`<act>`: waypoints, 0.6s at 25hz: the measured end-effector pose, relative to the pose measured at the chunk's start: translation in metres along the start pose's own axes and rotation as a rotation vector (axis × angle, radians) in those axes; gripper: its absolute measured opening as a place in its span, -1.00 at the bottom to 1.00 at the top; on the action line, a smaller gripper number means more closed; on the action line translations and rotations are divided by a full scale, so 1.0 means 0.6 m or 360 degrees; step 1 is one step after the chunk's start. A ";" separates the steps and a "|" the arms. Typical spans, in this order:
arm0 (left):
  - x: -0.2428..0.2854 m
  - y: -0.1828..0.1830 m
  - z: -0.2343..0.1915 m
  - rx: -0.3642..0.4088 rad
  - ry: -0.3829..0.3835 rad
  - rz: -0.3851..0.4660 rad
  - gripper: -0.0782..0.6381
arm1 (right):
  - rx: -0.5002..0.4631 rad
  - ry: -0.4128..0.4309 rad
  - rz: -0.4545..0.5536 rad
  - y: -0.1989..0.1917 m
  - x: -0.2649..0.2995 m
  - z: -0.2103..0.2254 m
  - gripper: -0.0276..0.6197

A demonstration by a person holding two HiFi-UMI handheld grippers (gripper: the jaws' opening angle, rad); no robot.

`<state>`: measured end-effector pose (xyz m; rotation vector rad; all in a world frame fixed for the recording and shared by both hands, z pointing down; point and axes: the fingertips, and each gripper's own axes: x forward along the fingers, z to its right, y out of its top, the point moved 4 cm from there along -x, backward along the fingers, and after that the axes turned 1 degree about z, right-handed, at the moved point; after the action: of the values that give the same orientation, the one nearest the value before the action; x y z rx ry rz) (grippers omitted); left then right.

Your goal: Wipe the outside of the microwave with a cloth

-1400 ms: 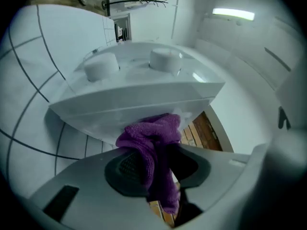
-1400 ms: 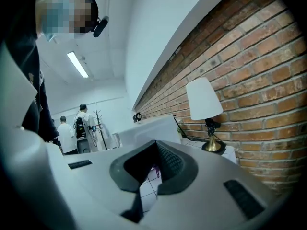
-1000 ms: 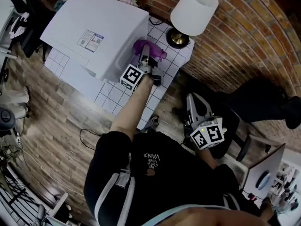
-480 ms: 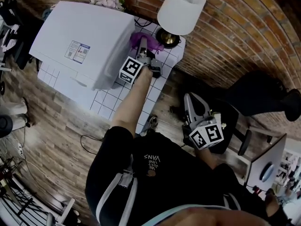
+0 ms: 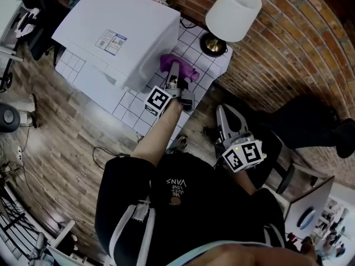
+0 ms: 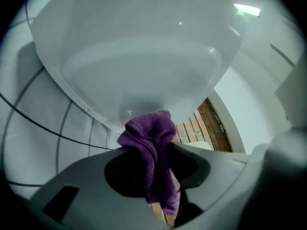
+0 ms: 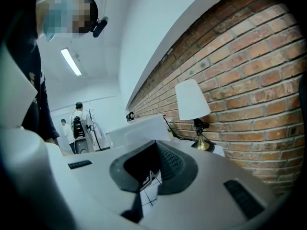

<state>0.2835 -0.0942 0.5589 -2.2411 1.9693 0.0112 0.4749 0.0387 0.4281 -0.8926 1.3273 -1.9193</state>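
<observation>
Left gripper (image 6: 156, 164) is clamped on a narrow fold of bunched purple terry cloth (image 6: 149, 135), whose soft tuft looks to be pressed against the lower edge of the smooth white microwave (image 6: 139, 56). The right gripper (image 5: 226, 117) hangs well away from the microwave, jaws together on nothing. With so little pile pinched, a hard drag along the slick boxy casing could pull the cloth loose, and a stroke swung wide of the microwave might knock the brass-footed lamp (image 5: 231, 13) standing near it on the glossy tiled table (image 5: 191, 100)
</observation>
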 end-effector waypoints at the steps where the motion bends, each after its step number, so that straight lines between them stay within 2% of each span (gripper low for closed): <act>1: -0.024 0.008 -0.003 0.0002 0.0019 0.0013 -0.41 | -0.0003 0.0022 -0.0003 -0.001 0.002 -0.005 -0.92; 9: -0.204 0.076 -0.040 0.0048 0.0208 0.0117 -0.41 | -0.0016 0.0169 -0.0038 -0.013 0.019 -0.038 -0.92; 15: -0.229 0.085 -0.078 0.0064 0.0296 0.0149 -0.41 | -0.0014 0.0175 -0.0047 -0.019 0.020 -0.043 -0.92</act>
<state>0.2101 0.0291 0.6141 -2.1937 2.1450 -0.2316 0.4457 0.0461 0.4345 -0.8253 1.3941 -2.0117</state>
